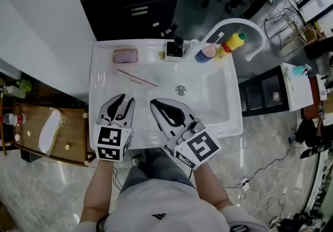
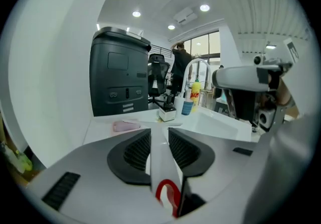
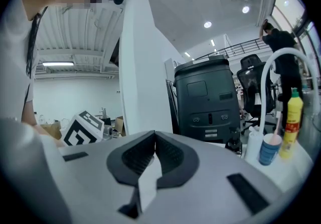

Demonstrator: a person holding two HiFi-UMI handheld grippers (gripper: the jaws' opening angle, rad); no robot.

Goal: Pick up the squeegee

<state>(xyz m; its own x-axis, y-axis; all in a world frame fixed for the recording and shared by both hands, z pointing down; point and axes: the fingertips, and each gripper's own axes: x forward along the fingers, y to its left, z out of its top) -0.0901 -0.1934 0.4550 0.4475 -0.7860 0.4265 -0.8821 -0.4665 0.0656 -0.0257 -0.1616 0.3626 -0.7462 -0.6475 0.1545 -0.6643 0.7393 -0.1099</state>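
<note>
The squeegee (image 1: 136,77) is a thin, long strip with a pinkish-red edge. It lies flat on the left ledge of the white sink (image 1: 104,77), slanting toward the basin. My left gripper (image 1: 126,99) hovers just nearer than it, over the sink's front left. It is open by a narrow gap with nothing between the pads (image 2: 159,130). Through that gap the squeegee (image 2: 146,122) shows ahead on the ledge. My right gripper (image 1: 154,103) is beside the left, over the front of the basin. Its jaws meet at the tips (image 3: 154,133) and hold nothing.
A pink soap bar (image 1: 125,56) sits at the back left of the ledge. A small black-and-white box (image 1: 174,49), a blue cup (image 1: 206,52), a yellow bottle (image 1: 232,43) and the white arched faucet (image 1: 237,22) line the back rim. The drain (image 1: 180,90) is mid-basin. A wooden side table (image 1: 67,137) stands left.
</note>
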